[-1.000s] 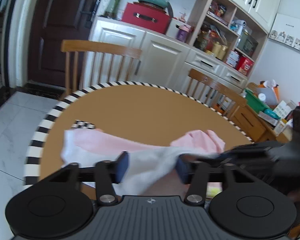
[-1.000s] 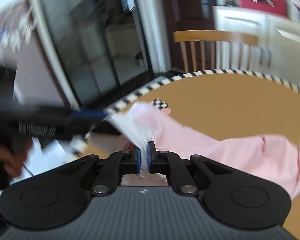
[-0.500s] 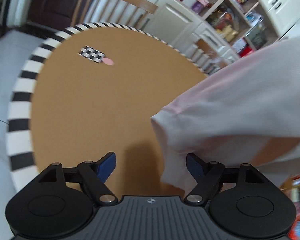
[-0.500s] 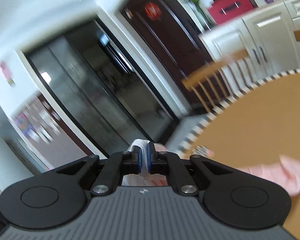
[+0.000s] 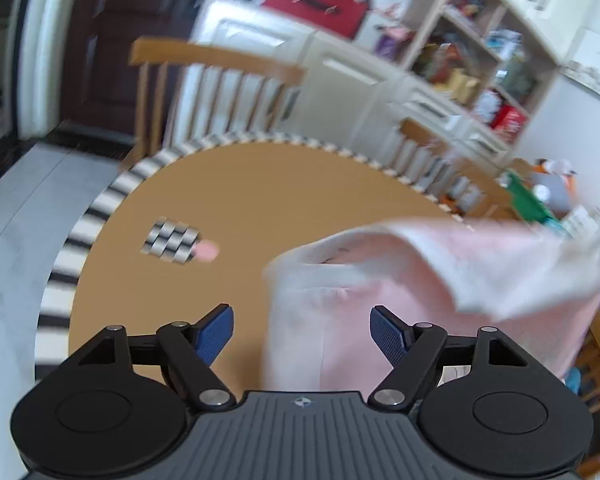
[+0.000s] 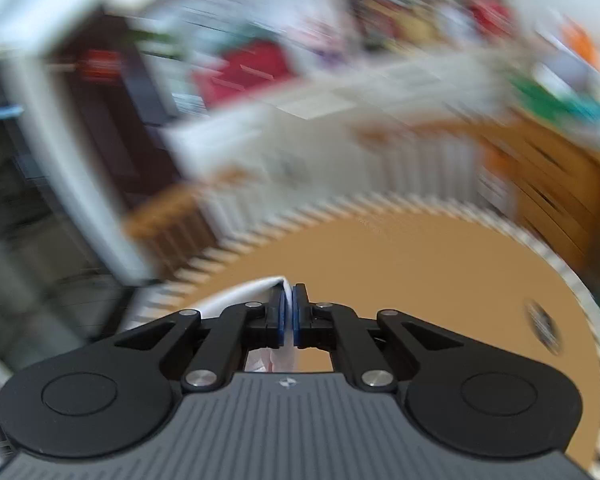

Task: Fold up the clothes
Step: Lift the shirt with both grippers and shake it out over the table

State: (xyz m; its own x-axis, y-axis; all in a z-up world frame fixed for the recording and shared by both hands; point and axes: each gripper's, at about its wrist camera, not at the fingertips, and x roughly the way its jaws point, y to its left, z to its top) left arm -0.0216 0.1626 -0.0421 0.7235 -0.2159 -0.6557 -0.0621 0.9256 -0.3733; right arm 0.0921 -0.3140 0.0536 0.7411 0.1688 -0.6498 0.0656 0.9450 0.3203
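One pink-and-white garment (image 5: 400,280) is hanging in the air above the near right part of the round table (image 5: 260,192), which is serving here as the landmark: its top is brown and its rim is ringed with black and white stripes. The left gripper (image 5: 302,320) is hovering over the table's near edge with its two blue-padded fingers (image 5: 216,334) spread wide apart and holding nothing; a lower fold of the garment is hanging down in front of the gap between them, though the pads are not touching it. The right gripper (image 6: 288,312) is pinching a white edge of the cloth (image 6: 256,294) between its two fingers, which are pressed nearly together on the fabric (this view is heavily blurred, so little else is legible). One small checkered patch (image 5: 172,239) with a pink tab beside it is lying flat on the table, left of the garment and well apart from it. Beyond the table's far rim, two wooden chairs are standing, one chair (image 5: 212,80) at the far left and a second (image 5: 424,148) at the far right, and behind them one run of white cabinets (image 5: 340,68) is carrying one red box (image 5: 316,2).
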